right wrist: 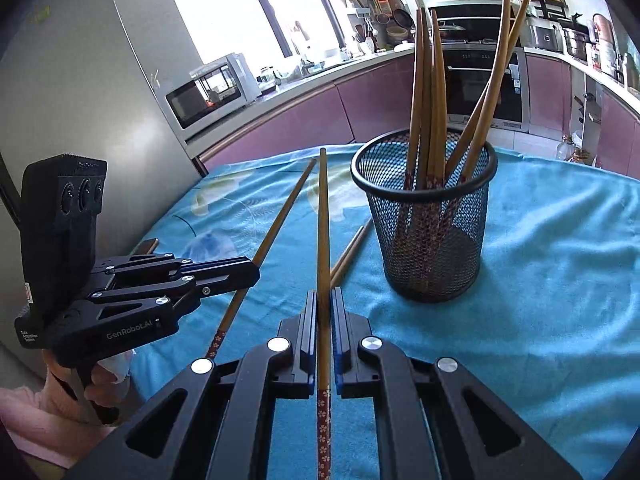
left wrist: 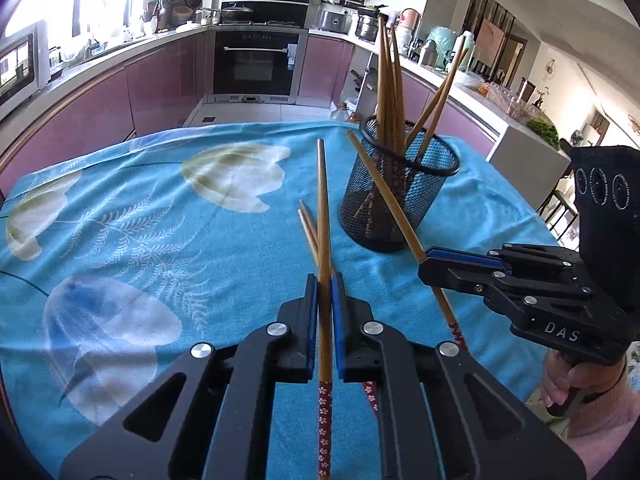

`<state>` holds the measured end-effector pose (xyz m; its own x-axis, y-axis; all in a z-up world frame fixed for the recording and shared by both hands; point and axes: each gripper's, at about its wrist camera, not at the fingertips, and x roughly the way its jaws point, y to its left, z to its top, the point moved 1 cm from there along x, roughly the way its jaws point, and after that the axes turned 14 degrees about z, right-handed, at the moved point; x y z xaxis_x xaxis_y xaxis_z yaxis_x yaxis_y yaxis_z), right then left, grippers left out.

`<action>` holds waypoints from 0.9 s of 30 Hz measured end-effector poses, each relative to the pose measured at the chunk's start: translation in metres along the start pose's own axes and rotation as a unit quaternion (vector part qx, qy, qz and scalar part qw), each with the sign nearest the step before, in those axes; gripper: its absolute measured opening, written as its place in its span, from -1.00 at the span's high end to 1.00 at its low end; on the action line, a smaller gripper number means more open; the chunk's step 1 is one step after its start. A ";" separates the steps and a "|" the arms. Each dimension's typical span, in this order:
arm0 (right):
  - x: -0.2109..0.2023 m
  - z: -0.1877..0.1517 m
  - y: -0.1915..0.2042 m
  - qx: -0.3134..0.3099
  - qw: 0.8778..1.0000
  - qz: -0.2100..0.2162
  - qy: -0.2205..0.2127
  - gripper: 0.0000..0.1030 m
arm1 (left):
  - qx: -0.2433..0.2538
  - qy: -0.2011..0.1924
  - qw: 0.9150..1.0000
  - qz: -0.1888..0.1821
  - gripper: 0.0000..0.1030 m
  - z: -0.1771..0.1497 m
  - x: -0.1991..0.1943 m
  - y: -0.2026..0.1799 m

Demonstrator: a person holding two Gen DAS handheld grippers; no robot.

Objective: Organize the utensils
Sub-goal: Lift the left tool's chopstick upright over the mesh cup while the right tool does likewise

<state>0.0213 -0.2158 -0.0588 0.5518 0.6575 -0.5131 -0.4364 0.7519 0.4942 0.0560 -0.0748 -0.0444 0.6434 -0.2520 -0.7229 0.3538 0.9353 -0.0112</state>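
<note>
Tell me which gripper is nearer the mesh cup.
Right. The right gripper sits just beside the mesh cup, holding a chopstick. The left gripper is farther back, holding another chopstick.

1. "DAS" in white letters on the black body of the right gripper (left wrist: 427,266), at right of the left wrist view.
2. "GenRobot.AI" on the left gripper (right wrist: 252,274), lower left of the right wrist view.
3. Smaller print beside it reads roughly "Data Acquisition System".

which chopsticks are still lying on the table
The loose pair on the blue cloth, left of the mesh holder; the others stand in it or sit clamped in grippers.
</note>
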 end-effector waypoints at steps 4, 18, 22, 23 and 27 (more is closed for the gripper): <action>-0.008 0.005 0.001 -0.004 1.000 0.002 -0.013 0.89 | -0.004 -0.014 1.000 -0.017 0.85 0.006 -0.014 0.001; -0.037 0.018 -0.005 -0.006 0.998 0.005 -0.056 0.89 | -0.013 -0.053 0.996 -0.075 0.85 0.026 -0.053 0.001; -0.045 0.023 -0.006 -0.009 0.998 0.005 -0.069 0.89 | -0.015 -0.064 0.994 -0.082 0.85 0.032 -0.061 -0.001; -0.047 0.024 -0.005 -0.010 0.997 0.004 -0.073 0.89 | -0.015 -0.067 0.994 -0.081 0.85 0.034 -0.063 -0.001; -0.054 0.031 -0.005 -0.015 0.996 0.002 -0.086 0.89 | -0.021 -0.076 0.993 -0.086 0.85 0.042 -0.066 0.000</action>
<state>0.0150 -0.2565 -0.0118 0.6630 0.6437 -0.3821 -0.4584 0.7527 0.4726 0.0419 -0.0681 0.0326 0.6729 -0.4403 -0.5944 0.4402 0.8841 -0.1566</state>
